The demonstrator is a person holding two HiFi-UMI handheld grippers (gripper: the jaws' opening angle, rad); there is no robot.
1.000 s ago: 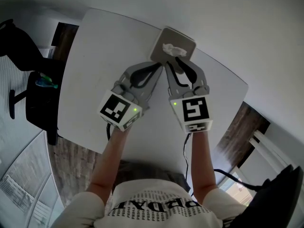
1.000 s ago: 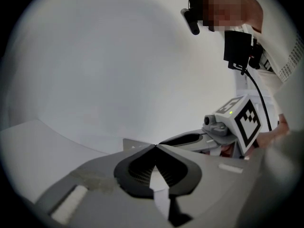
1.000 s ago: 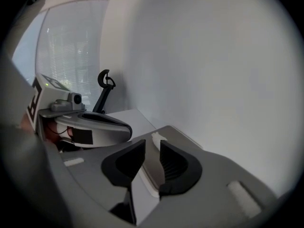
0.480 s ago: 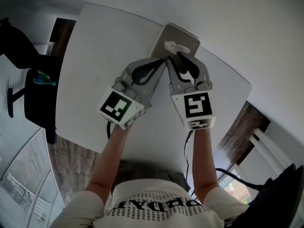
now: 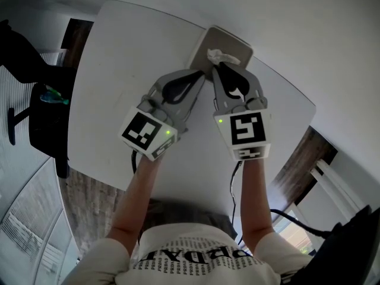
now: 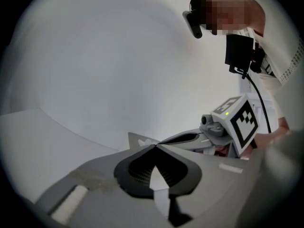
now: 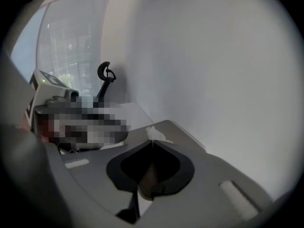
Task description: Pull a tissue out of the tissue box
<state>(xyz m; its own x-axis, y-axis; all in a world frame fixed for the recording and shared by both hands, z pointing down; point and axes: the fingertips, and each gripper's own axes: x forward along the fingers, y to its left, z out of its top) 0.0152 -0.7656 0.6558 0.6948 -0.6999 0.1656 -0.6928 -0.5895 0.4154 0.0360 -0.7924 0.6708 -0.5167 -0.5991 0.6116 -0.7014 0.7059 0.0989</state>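
So, the tissue box (image 5: pixel 236 45) sits near the far edge of the white table (image 5: pixel 119 64), at roughly 12 o'clock in the head view. It has a flat grey top, and a white tissue (image 5: pixel 221 56) tufts out of the slot in the middle.

The right gripper (image 5: pixel 218 67) comes in from about 6 o'clock and its jaws have just been closing. In the right gripper view the tips meet right under that tuft and the tissue pokes up from between them, so it looks pinched.

The left gripper (image 5: pixel 200 76) angles in from 7 o'clock, jaws pressed together with nothing between them. Its tips are at the box's near-left edge, and whether they actually touch the box is hard to call.

Handling-wise, a tissue is about as light and floppy as things get, and it tears easily. A low grab on the bunched part of the tuft beats nipping a loose corner. The box looks light too, so it'd probably lift or slide along with the pull unless something pins it, which is likely the left gripper's job. A steady pull straight up out of the slot seems the safest bet.
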